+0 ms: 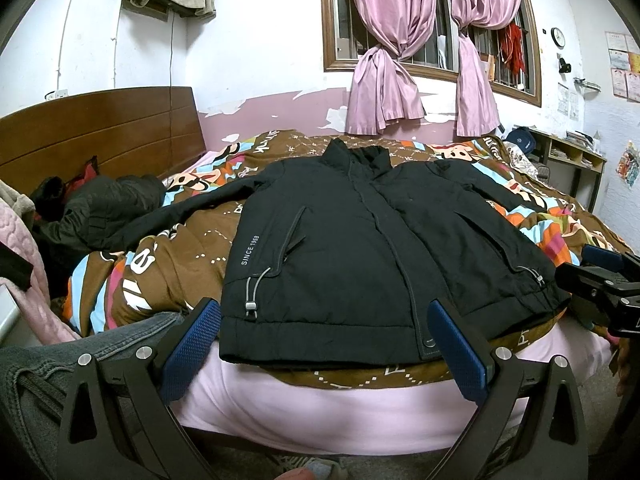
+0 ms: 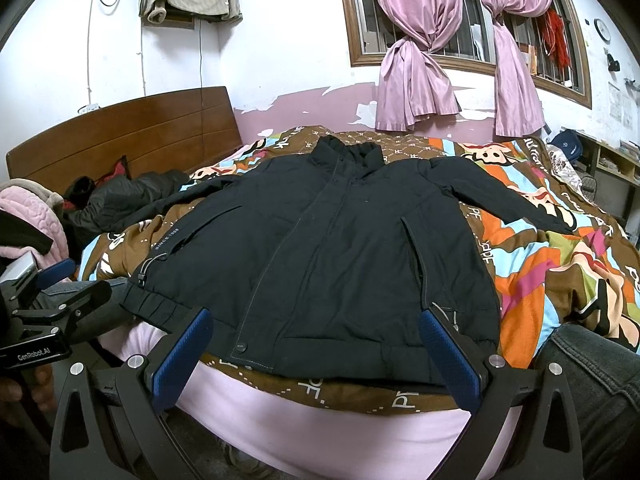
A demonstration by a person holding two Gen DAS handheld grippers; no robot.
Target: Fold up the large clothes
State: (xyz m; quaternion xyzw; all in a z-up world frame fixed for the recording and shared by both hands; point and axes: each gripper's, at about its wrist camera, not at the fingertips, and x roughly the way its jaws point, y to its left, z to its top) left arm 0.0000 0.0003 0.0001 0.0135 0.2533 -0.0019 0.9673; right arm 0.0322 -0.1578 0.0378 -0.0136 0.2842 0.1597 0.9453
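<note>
Both tools hang short of the bed's near edge with their blue-padded fingers spread wide and nothing between them: the left tool (image 1: 324, 344) faces the jacket's hem left of the front placket, the right tool (image 2: 316, 356) faces the hem right of it. The black jacket (image 1: 360, 248) lies front-up and closed on the patterned quilt (image 1: 168, 264), hem toward the tools, collar at the far end toward the window, so its long axis runs straight away from them. One sleeve trails off to the left of the jacket's body, the other to the right, each likely nearer the tool on its own side. The cloth looks matte, lightly padded and soft, with pale topstitching, elastic drawcords at the hem corners and a snap at the placket's foot.
</note>
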